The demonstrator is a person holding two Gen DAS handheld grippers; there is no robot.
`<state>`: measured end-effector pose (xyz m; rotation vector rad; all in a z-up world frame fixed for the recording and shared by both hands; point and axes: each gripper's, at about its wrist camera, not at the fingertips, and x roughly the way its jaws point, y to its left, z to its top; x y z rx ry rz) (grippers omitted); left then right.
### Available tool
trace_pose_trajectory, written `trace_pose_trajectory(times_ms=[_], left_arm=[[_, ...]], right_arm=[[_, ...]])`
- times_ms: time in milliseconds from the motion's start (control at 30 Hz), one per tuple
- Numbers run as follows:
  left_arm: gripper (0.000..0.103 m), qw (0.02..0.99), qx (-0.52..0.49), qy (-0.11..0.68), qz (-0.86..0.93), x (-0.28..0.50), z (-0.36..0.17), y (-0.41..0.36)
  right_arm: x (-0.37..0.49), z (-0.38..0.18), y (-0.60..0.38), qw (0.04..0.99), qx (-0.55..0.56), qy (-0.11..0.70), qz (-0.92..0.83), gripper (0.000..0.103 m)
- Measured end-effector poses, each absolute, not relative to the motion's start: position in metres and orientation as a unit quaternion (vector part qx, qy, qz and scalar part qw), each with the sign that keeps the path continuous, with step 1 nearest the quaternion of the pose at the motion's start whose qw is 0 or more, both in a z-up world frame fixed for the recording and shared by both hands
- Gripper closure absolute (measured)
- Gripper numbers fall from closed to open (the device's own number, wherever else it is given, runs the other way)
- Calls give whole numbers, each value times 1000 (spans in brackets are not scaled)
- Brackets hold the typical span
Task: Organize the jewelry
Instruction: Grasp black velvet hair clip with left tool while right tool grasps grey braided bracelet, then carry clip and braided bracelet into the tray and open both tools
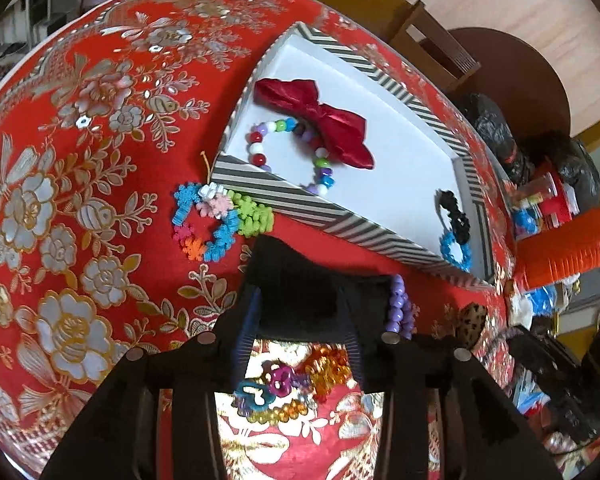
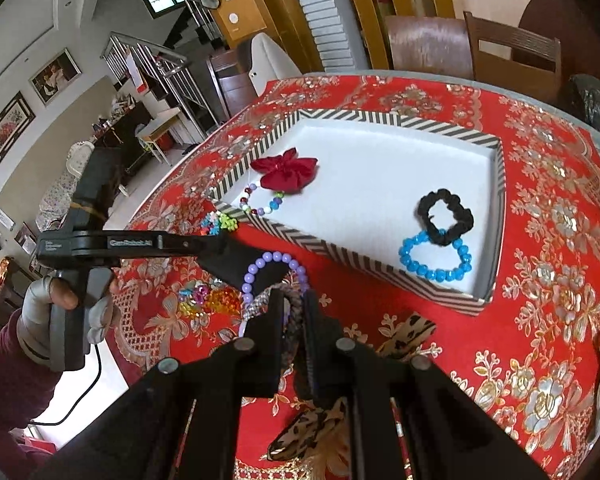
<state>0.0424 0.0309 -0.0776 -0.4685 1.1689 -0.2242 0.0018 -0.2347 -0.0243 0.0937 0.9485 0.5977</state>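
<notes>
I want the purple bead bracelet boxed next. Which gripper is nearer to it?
Right. The right gripper sits right at the purple bead bracelet, shut on a braided band. The left gripper, open, sits just beside it.

One striped box [image 2: 340, 250]; four accessories inside; two tools.

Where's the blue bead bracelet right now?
Right wrist view: the blue bead bracelet lies inside the striped box, near its front right corner, overlapped by the black scrunchie.

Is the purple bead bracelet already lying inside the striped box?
No, the purple bead bracelet lies on the red tablecloth, outside the striped box.
</notes>
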Motion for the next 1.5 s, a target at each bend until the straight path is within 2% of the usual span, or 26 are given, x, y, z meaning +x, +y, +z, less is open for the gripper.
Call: trace_pose_trajectory(times_ms=[367, 500, 633, 667, 700, 800, 1233, 1500], left_arm=[[53, 804, -218, 547, -82, 43, -81, 45], [49, 796, -226, 554, -91, 44, -85, 38], [48, 802, -194, 558, -89, 46, -81, 25], [53, 804, -186, 558, -83, 45, -80, 24], [69, 805, -186, 558, -82, 45, -80, 25], [79, 804, -192, 555, -91, 43, -75, 27], [83, 853, -177, 473, -133, 33, 14, 34], [83, 865, -166, 454, -133, 58, 31, 14]], right_arm=[[-3, -18, -238, 850, 45, 442, 283, 93], [0, -21, -239, 849, 55, 445, 280, 93], [-1, -21, -240, 850, 55, 443, 278, 93], [-1, -20, -241, 851, 56, 442, 278, 93], [-1, -19, -242, 852, 60, 439, 277, 93], [-2, -16, -244, 855, 64, 434, 276, 93], [2, 2, -252, 867, 69, 414, 269, 93], [18, 9, -257, 878, 70, 406, 244, 93]])
